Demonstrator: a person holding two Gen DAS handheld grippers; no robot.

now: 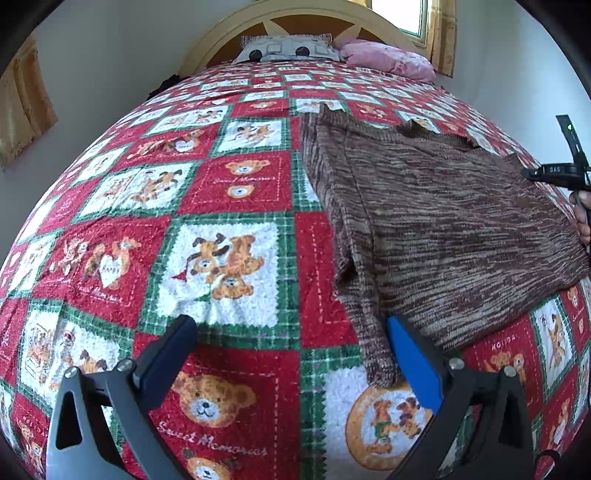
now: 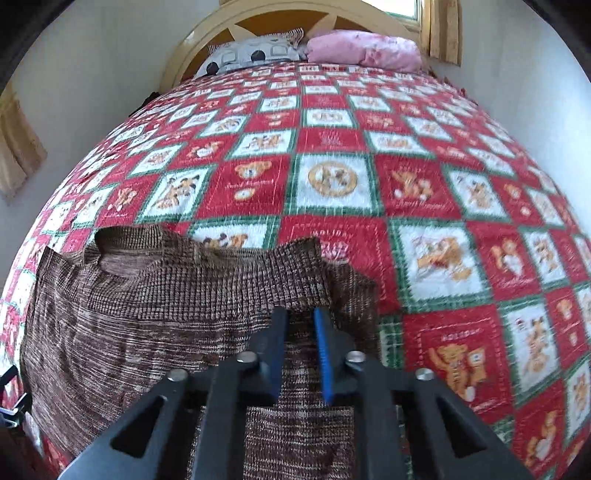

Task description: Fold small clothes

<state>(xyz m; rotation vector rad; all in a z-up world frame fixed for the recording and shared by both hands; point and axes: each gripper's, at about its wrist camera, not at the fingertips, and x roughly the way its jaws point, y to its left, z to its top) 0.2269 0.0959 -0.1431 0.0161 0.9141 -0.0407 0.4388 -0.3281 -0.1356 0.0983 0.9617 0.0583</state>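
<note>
Brown knit sweater [image 1: 436, 229] was laid flat on the teddy-bear quilt [image 1: 229, 192] (one sleeve trailing toward the left gripper [image 1: 291, 354]). Left jaws were spread wide, nothing held. Right gripper [image 2: 300, 332] was closed over the sweater; whether fabric was pinched could not be told.

A sweater [image 1: 436, 229] lies on the bedspread [image 1: 207, 192]; 2 pillows [image 1: 291, 50] sit behind it, against the headboard [image 1: 236, 26]

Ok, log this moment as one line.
sweater on bedspread | left gripper open, beside sleeve | right gripper shut on sweater edge
</note>
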